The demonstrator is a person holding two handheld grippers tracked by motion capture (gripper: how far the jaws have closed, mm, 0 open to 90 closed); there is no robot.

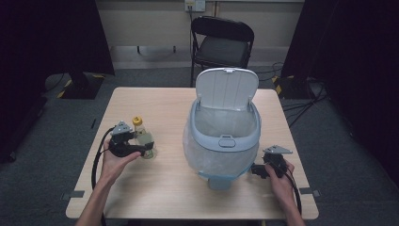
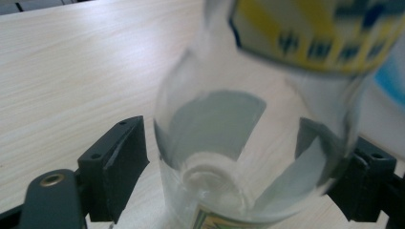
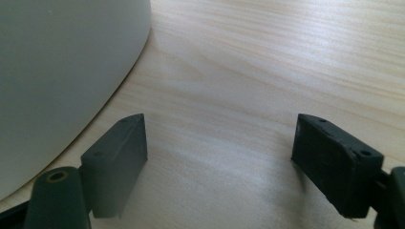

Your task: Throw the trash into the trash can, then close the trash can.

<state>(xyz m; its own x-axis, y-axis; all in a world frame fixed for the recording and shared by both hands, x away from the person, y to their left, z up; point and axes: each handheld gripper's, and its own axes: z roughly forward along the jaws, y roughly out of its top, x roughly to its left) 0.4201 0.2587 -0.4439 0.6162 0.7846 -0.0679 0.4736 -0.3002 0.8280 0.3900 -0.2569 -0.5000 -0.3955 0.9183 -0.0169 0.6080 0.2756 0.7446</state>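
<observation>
Clear glass bottle with a yellow cap stands on the worktop, left of the open bin. It sits between the left claw's spread jaws, ungripped. Right claw rests open beside the bin. Grasping and binning the bottle likely remain.

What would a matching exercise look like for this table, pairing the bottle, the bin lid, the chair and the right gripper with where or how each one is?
Things:
1. clear bottle
2. bin lid
3. chair
4. right gripper

Places or states:
A. flipped up and open
B. on the floor beyond the far edge of the table
C. between the wide-apart jaws of the left gripper
D. open with nothing between its jaws, low over the table beside the bin

Pairs: 1-C, 2-A, 3-B, 4-D
</observation>
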